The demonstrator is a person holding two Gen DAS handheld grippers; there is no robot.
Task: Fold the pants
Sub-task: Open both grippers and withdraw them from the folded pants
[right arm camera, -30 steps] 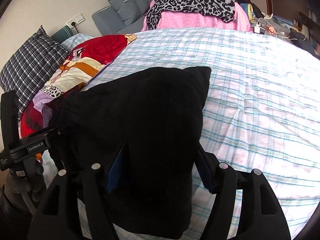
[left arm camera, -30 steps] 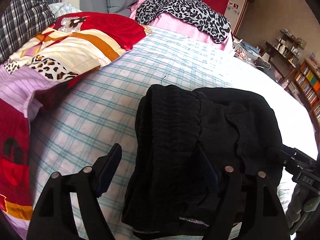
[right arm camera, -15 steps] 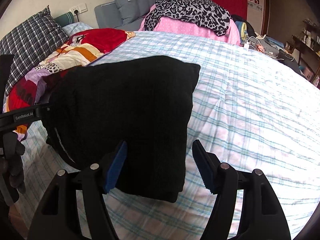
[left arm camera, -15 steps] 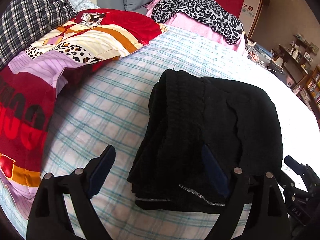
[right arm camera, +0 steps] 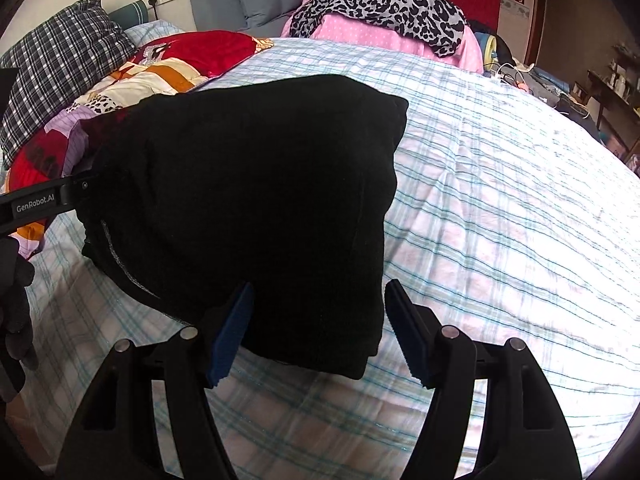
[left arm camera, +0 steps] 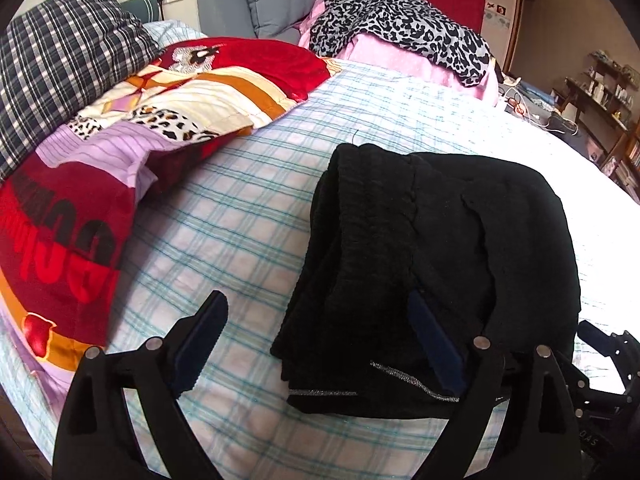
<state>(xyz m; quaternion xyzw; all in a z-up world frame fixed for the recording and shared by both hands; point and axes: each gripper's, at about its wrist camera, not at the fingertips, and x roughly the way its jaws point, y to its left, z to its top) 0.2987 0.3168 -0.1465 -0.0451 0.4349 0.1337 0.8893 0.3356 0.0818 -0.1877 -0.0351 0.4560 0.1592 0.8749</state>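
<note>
The black pants [left arm camera: 432, 264] lie folded into a thick rectangular stack on the checked bed sheet [left arm camera: 248, 216]. A thin silver trim line shows along the near hem. My left gripper [left arm camera: 316, 344] is open, and its right finger rests at the stack's near left edge. In the right wrist view the pants [right arm camera: 256, 208] fill the middle. My right gripper [right arm camera: 318, 328] is open, its fingers standing either side of the stack's near corner, apart from the cloth.
A red and patchwork quilt [left arm camera: 120, 152] and a plaid pillow [left arm camera: 52, 68] lie at the left. A leopard-print cloth on pink bedding [left arm camera: 400, 36] sits at the far end. Shelves [left arm camera: 600, 92] stand at the right. The sheet [right arm camera: 500, 200] spreads right of the pants.
Both grippers have drawn back from the folded pants toward the near edge of the bed. The stack now lies free on the sheet and shows farther away.
</note>
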